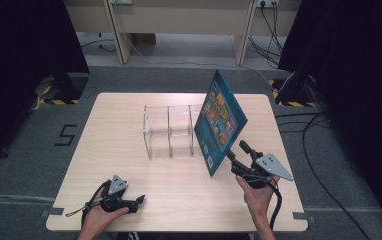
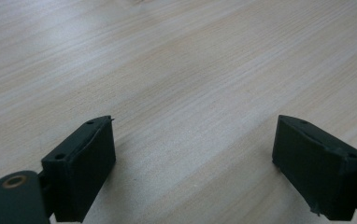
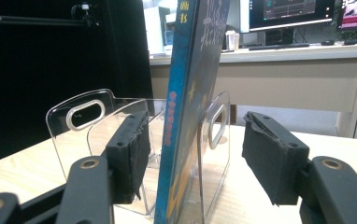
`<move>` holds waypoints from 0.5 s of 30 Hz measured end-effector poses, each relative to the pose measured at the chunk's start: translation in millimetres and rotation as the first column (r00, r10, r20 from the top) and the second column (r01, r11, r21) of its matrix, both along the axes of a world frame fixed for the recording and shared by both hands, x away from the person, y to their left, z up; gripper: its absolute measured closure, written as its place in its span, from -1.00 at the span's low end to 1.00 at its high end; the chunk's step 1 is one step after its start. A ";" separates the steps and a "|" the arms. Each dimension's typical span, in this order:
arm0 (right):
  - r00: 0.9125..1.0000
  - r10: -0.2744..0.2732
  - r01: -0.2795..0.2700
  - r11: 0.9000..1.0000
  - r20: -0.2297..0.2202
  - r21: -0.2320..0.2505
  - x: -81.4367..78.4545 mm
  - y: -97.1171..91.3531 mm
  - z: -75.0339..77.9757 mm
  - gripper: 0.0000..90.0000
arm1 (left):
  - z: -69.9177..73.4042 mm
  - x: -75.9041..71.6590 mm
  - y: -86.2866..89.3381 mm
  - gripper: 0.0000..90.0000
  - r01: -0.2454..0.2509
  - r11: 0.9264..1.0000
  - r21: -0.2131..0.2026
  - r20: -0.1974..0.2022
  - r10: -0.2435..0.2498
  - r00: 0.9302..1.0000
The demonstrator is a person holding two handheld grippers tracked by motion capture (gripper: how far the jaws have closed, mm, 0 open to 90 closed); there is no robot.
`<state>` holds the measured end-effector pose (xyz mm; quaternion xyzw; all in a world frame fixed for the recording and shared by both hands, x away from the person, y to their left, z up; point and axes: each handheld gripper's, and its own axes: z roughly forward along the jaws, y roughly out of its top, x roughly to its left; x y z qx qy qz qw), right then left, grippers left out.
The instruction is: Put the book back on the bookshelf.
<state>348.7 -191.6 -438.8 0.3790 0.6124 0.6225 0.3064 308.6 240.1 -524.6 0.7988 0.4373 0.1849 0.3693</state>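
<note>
Book [image 1: 220, 122], blue-covered and tilted on its lower edge, at the right end of the clear acrylic rack [image 1: 171, 131], leaning against that rack's right-hand divider; spine [image 3: 179, 116] toward the right gripper's camera. Right gripper [image 1: 240, 151] just in front of the book, jaws spread to either side of the spine, pads clear of the cover, nothing clamped. Rack near the middle of the pale wood-grain table [image 1: 129, 200], two of its compartments empty, oval handle holes [image 3: 85, 114] cut in its dividers. Left gripper [image 1: 138, 200] well apart from the rack, near the table's front left edge, resting low on the wood in the person's left hand [image 1: 99, 215], jaws wide open over bare grain. Around the table, grey carpet [image 1: 24, 165] with a black numeral marked on it left of the rack; black curtains [image 1: 24, 40] at both sides; hazard-striped stand bases [image 1: 59, 92] at the far corners. Beyond the rack, a light wooden desk [image 3: 303, 70] carrying monitors [image 3: 284, 11], cables [image 1: 271, 30] hanging behind.
</note>
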 end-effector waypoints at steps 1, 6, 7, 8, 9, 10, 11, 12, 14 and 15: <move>1.000 0.005 -0.005 1.000 0.001 0.001 -0.8 -0.8 -0.2 -0.08 | 0.0 0.0 0.0 -0.73 0.000 1.000 0.000 0.000 0.000 1.000; 1.000 0.009 -0.010 1.000 -0.011 -0.002 -4.1 -5.5 -2.4 -0.11 | 0.0 0.0 0.0 -0.73 0.000 1.000 0.000 0.000 0.000 1.000; 1.000 0.005 -0.005 1.000 -0.014 -0.007 -5.6 -7.8 -3.2 -0.13 | 0.0 0.0 0.0 -0.73 0.000 1.000 0.000 0.000 0.000 1.000; 1.000 0.008 -0.008 1.000 -0.014 -0.006 -6.1 -8.5 -3.4 -0.14 | 0.0 0.0 0.0 -0.73 0.000 1.000 0.000 0.000 0.000 1.000; 1.000 0.008 -0.008 1.000 -0.014 -0.006 -6.1 -8.5 -3.4 -0.14 | 0.0 0.0 0.0 -0.73 0.000 1.000 0.000 0.000 0.000 1.000; 1.000 0.009 -0.009 1.000 -0.014 -0.006 -6.9 -9.3 -3.4 -0.15 | 0.0 0.0 0.0 -0.73 0.000 1.000 0.000 0.000 0.000 1.000; 1.000 0.003 -0.004 1.000 -0.015 -0.015 -8.0 -10.5 -3.2 -0.17 | 0.0 0.0 0.0 -0.73 0.000 1.000 0.000 0.000 0.000 1.000; 1.000 0.003 -0.003 1.000 -0.014 -0.017 -8.7 -11.2 -3.1 -0.17 | 0.0 0.0 -0.1 -0.73 0.000 1.000 0.000 0.000 0.000 1.000; 1.000 0.007 -0.007 1.000 -0.014 -0.012 -10.3 -12.8 -2.9 -0.22 | 0.0 0.0 0.0 -0.73 0.000 1.000 0.000 0.000 0.000 1.000; 1.000 0.004 -0.004 1.000 -0.016 -0.012 -11.7 -14.1 -2.7 -0.26 | 0.0 0.0 0.0 -0.73 0.000 1.000 0.000 0.000 0.000 1.000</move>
